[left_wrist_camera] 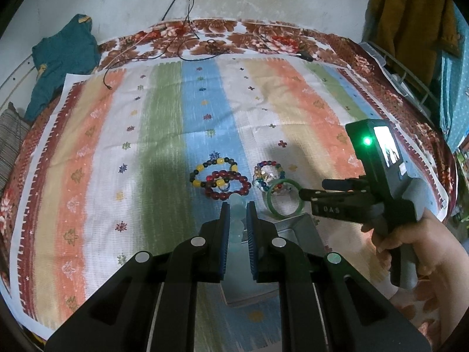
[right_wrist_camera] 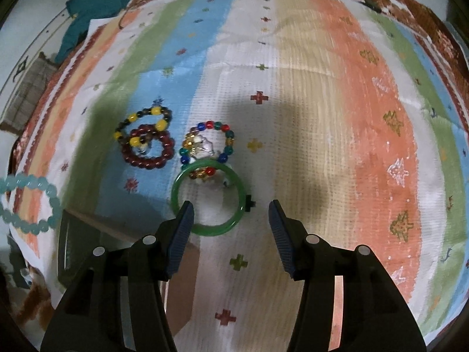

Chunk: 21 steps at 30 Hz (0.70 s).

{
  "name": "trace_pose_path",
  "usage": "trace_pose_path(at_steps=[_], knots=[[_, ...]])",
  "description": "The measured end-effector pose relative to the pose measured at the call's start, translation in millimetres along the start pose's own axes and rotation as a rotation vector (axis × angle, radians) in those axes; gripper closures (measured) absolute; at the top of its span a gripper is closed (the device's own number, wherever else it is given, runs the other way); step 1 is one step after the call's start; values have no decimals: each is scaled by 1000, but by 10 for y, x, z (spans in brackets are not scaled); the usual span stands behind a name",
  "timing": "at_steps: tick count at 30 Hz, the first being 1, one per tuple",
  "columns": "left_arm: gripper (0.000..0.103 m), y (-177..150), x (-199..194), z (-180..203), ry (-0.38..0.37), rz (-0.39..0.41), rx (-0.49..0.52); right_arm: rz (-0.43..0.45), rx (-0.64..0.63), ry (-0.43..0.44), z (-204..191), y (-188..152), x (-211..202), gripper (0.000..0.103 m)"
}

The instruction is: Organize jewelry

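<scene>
Just ahead of the wide-open, empty right gripper [right_wrist_camera: 231, 214] lies a green bangle [right_wrist_camera: 208, 199], bead bracelets [right_wrist_camera: 145, 143] behind it. The left gripper [left_wrist_camera: 238, 208] clasps a pale blue bracelet [left_wrist_camera: 236, 220] above a grey box [left_wrist_camera: 304, 228].

green bangle [right_wrist_camera: 208, 199], dark red beads [right_wrist_camera: 148, 149], pale aqua bead strand [right_wrist_camera: 29, 202]; striped cloth [right_wrist_camera: 322, 117] in orange, blue, green & white w/ small cross motifs.

The left tool [left_wrist_camera: 238, 205] covers most of the pale blue bead bracelet [left_wrist_camera: 236, 228], and the right wrist view cuts that bracelet off at its left edge. The grey box [left_wrist_camera: 302, 228] sits largely hidden behind the tool. The striped cloth [right_wrist_camera: 322, 88] blurs toward its far end.
</scene>
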<state>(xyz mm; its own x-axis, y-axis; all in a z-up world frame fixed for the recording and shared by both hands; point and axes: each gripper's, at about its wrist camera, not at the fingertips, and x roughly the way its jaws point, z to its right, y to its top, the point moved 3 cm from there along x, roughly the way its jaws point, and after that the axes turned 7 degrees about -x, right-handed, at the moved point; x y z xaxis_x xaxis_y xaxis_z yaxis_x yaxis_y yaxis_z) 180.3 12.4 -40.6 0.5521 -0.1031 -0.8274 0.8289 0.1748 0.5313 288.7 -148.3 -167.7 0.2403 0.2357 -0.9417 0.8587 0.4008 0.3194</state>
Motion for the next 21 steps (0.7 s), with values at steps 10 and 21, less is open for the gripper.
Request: trace_pose_path(at_steps=[10,21], knots=[[92,-15,51,58,-5,-15,18,-58,1,-2,27,71,266,50],[92,-15,104,78,-1,-29,31,-97,-18,-40,28,64,445,86]])
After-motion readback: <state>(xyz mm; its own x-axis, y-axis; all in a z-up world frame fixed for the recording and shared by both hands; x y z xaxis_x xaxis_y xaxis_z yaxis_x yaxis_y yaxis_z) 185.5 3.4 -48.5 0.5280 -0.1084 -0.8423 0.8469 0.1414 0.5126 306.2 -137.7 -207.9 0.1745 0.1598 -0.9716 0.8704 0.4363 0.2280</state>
